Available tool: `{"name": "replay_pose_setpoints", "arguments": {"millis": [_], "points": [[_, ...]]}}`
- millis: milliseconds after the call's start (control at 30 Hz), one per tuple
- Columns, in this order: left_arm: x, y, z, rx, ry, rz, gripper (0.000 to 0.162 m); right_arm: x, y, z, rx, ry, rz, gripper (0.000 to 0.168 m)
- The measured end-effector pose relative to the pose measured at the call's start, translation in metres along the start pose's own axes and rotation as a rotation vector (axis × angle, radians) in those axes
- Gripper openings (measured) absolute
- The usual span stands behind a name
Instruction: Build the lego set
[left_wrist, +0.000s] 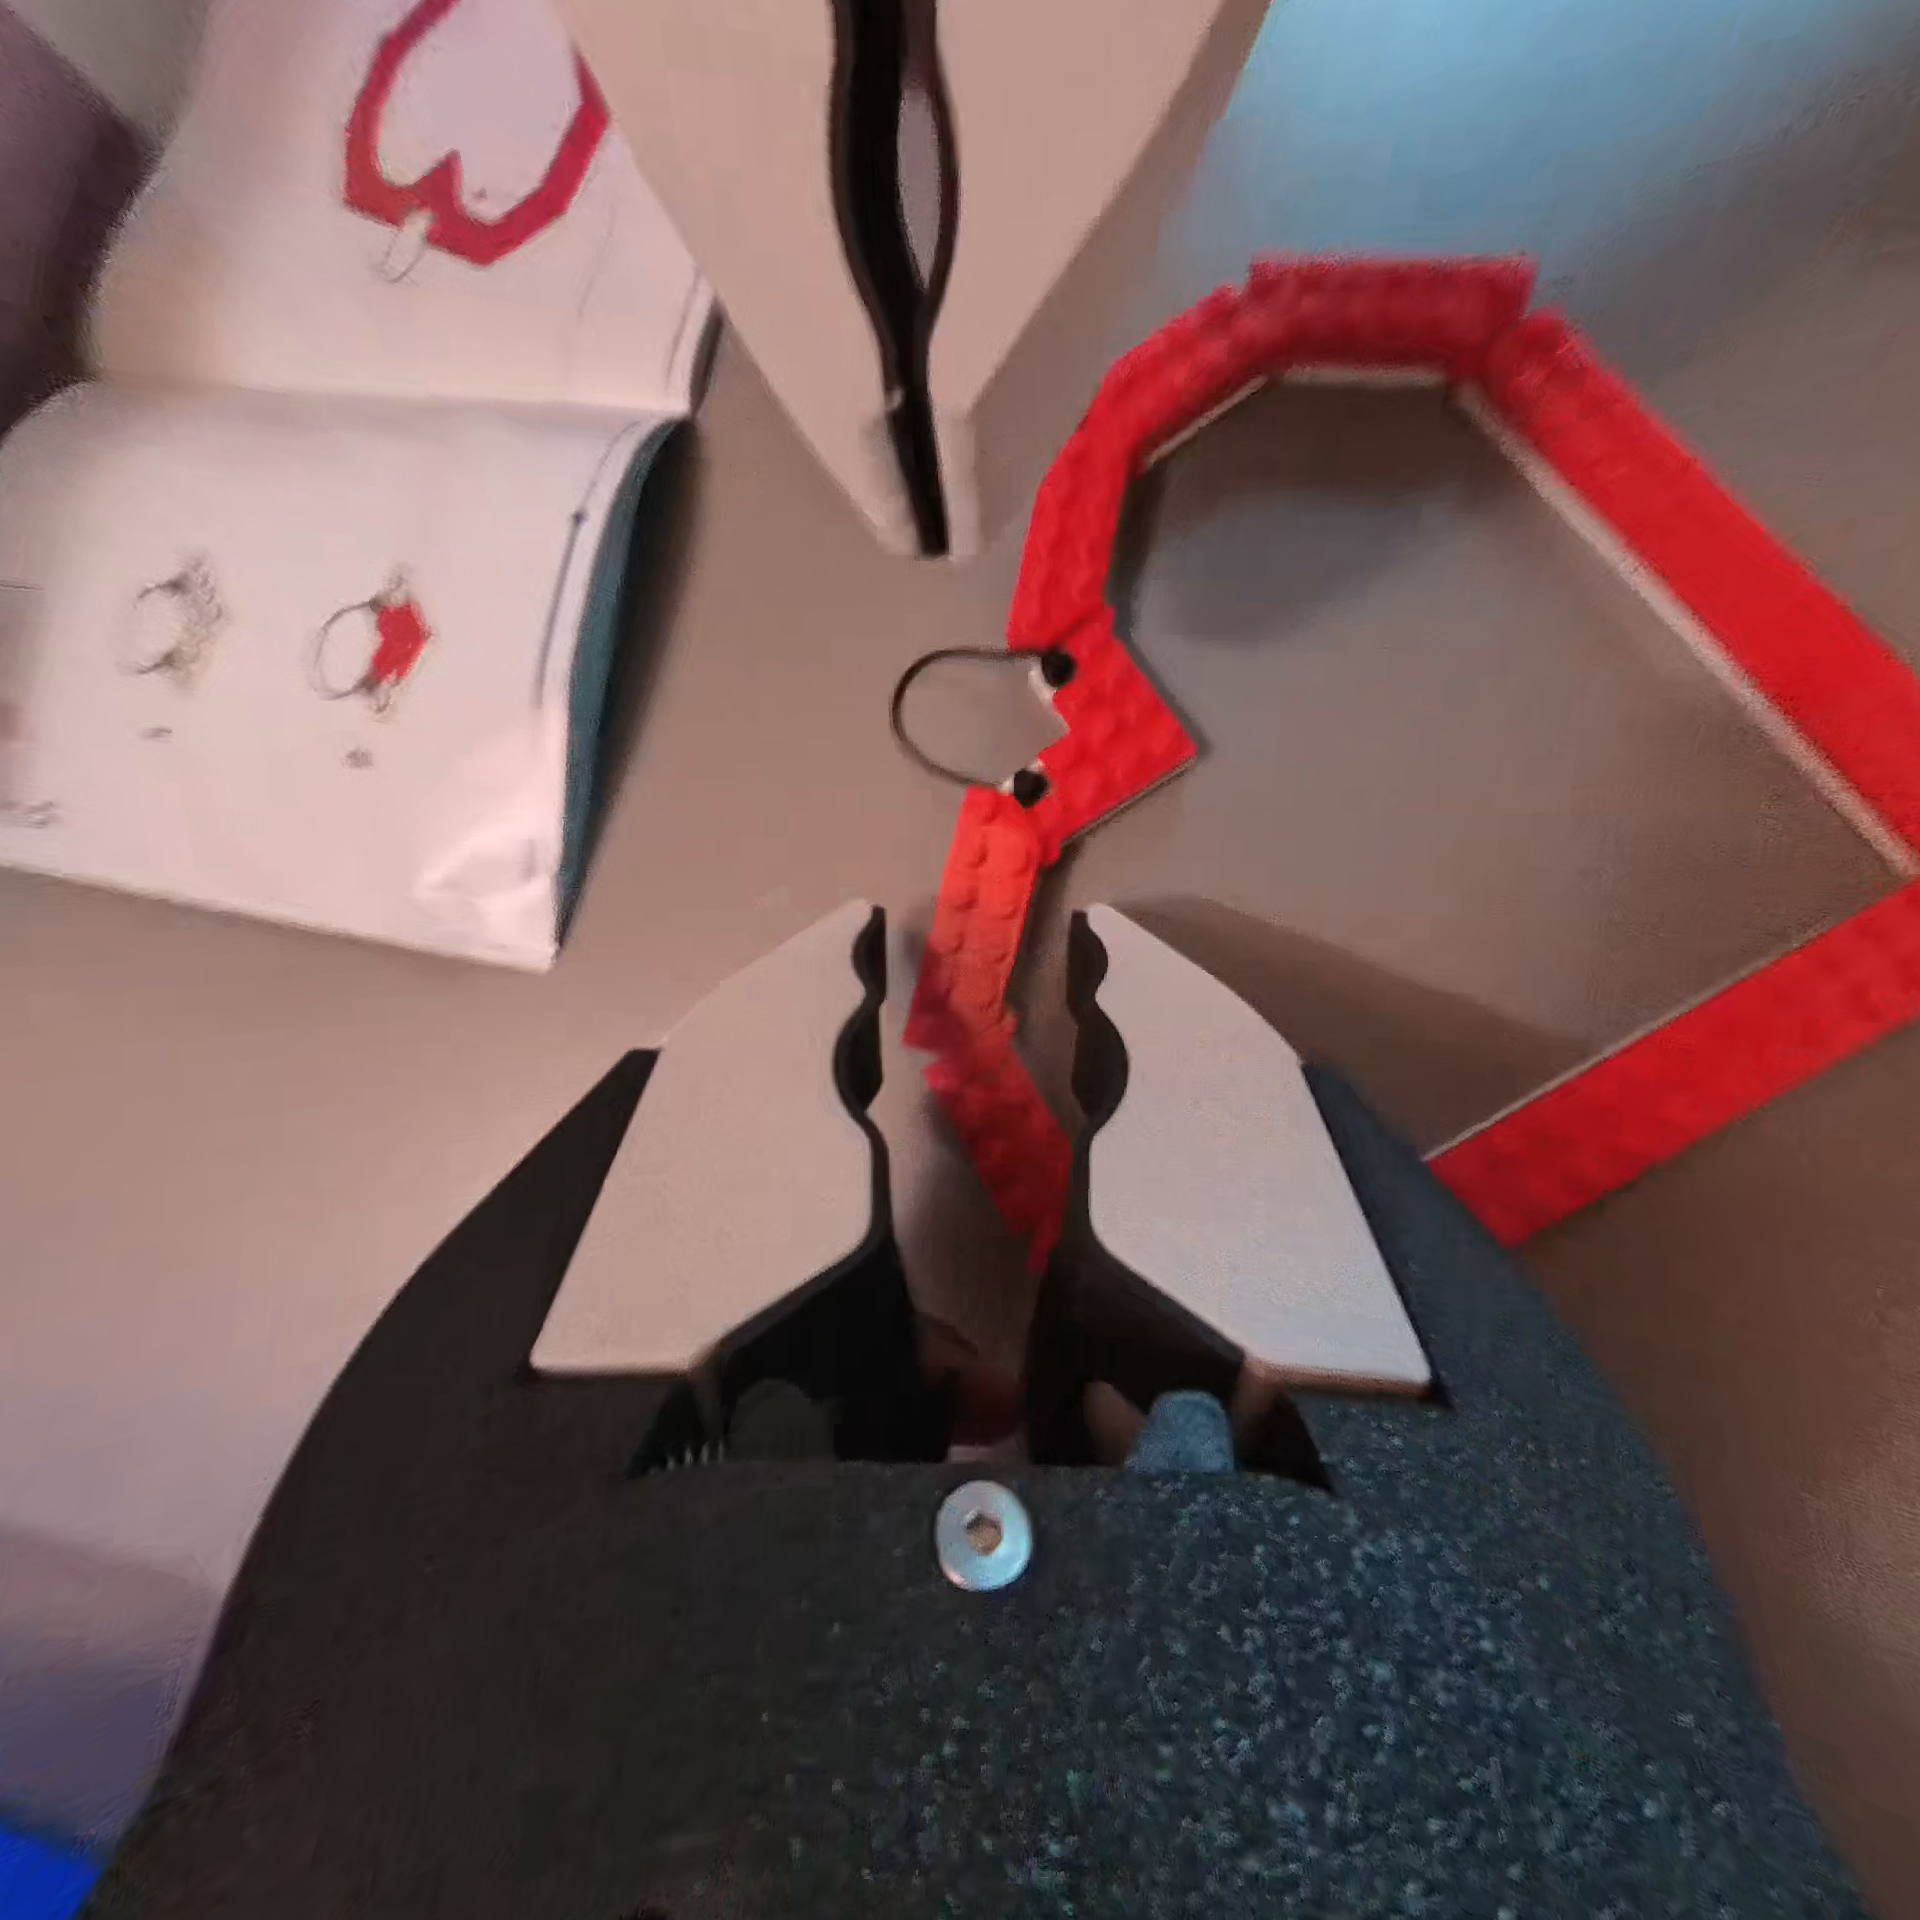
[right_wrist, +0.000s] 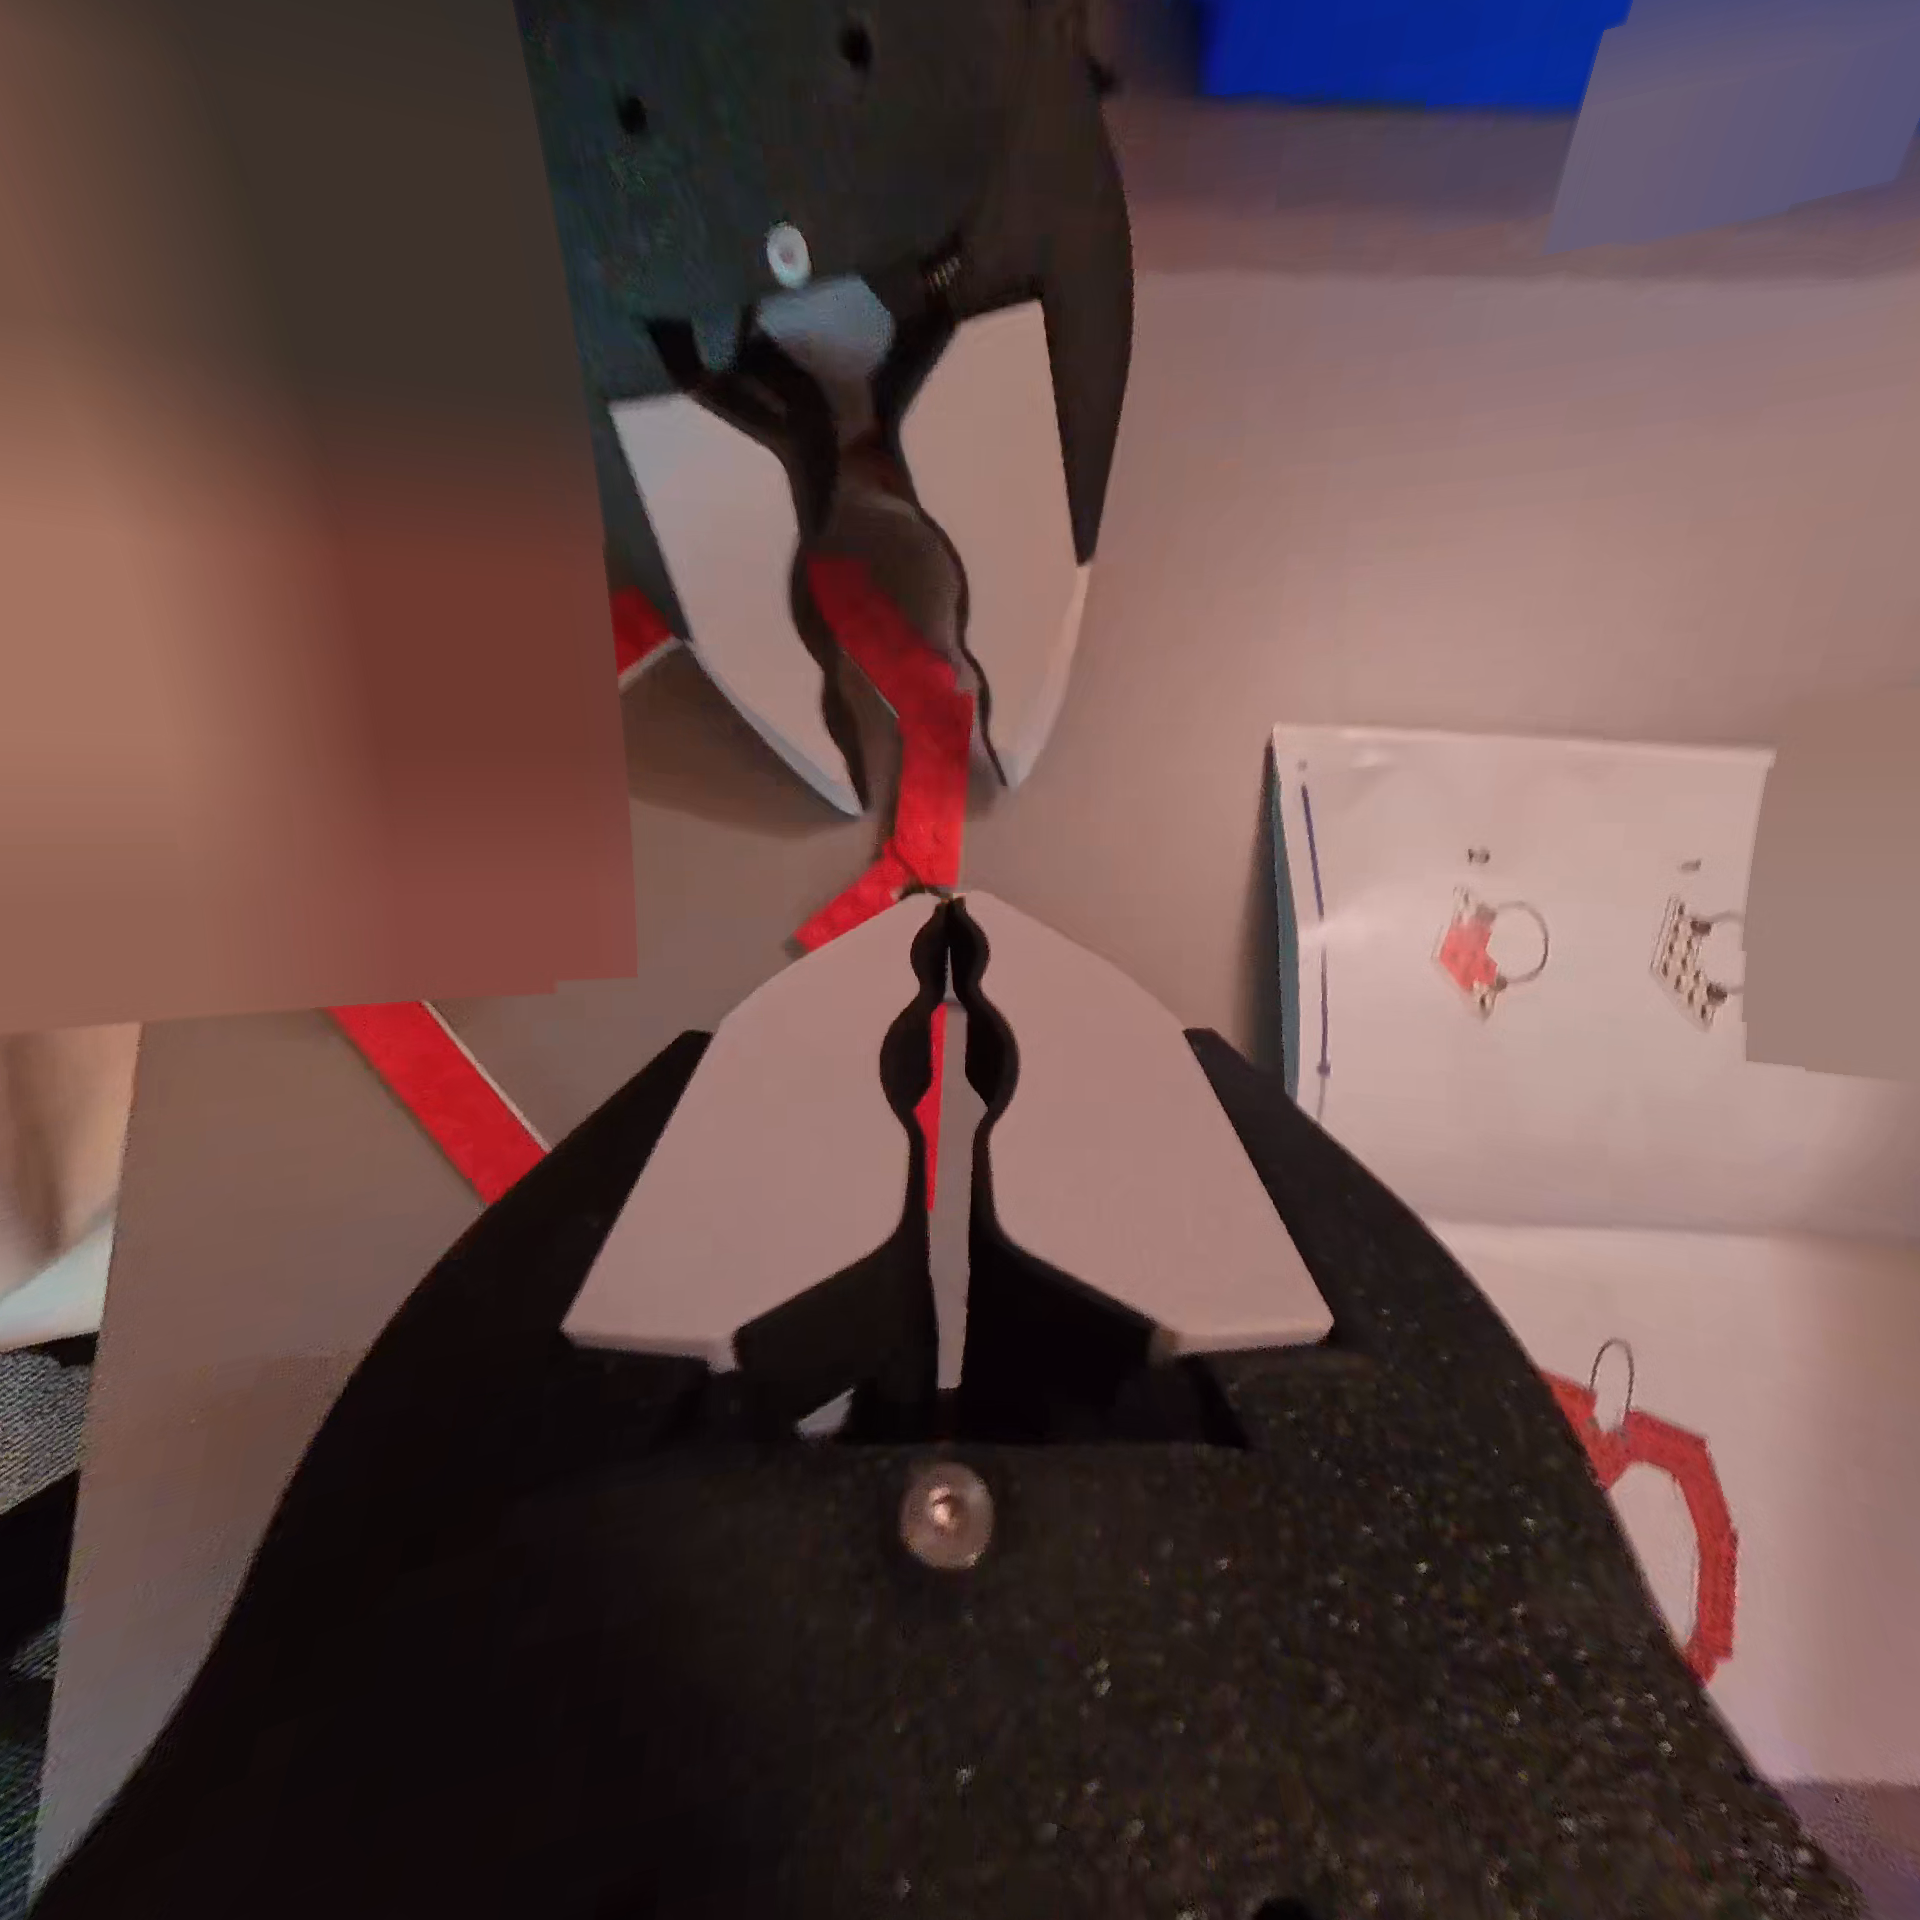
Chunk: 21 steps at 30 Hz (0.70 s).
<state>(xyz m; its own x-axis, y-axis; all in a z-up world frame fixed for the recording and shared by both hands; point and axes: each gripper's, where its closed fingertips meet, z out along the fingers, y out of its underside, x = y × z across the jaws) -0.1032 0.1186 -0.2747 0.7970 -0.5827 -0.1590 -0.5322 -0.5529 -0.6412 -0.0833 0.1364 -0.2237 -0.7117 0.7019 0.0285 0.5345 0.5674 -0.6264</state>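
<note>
Instruction booklet (left_wrist: 312, 644) pages are being left open on the desk (left_wrist: 1351, 727) at the left. Beside them, the red Lego heart frame (left_wrist: 1101, 499) is lying flat, its black cord loop (left_wrist: 951, 717) plugged in at the notch. One frame limb is being straddled by the left gripper (left_wrist: 977, 925), fingers apart and seemingly not clamped. The right gripper (right_wrist: 951, 909) is being held with fingers together, apparently pinching the loop. A sideways tug could unseat the cord or split the frame. No containers with contents are being shown.
</note>
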Motion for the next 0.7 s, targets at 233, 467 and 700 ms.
{"name": "replay_pose_setpoints", "arguments": {"millis": [233, 467, 700], "points": [[0.001, 0.001, 0.002, -0.064, 0.095, 0.098, 0.016, 0.01, 0.023, 0.002, 0.02, 0.049, 0.108, 0.003], [-0.006, -0.029, -0.034, 0.089, -0.141, 0.281, 0.016, 0.015, 0.019, -0.002, 0.069, -0.017, 0.277, 0.034], [-0.003, -0.045, -0.046, 0.132, -0.213, 0.366, 0.016, 0.012, 0.008, -0.004, 0.011, -0.348, 0.352, 0.025]]}}
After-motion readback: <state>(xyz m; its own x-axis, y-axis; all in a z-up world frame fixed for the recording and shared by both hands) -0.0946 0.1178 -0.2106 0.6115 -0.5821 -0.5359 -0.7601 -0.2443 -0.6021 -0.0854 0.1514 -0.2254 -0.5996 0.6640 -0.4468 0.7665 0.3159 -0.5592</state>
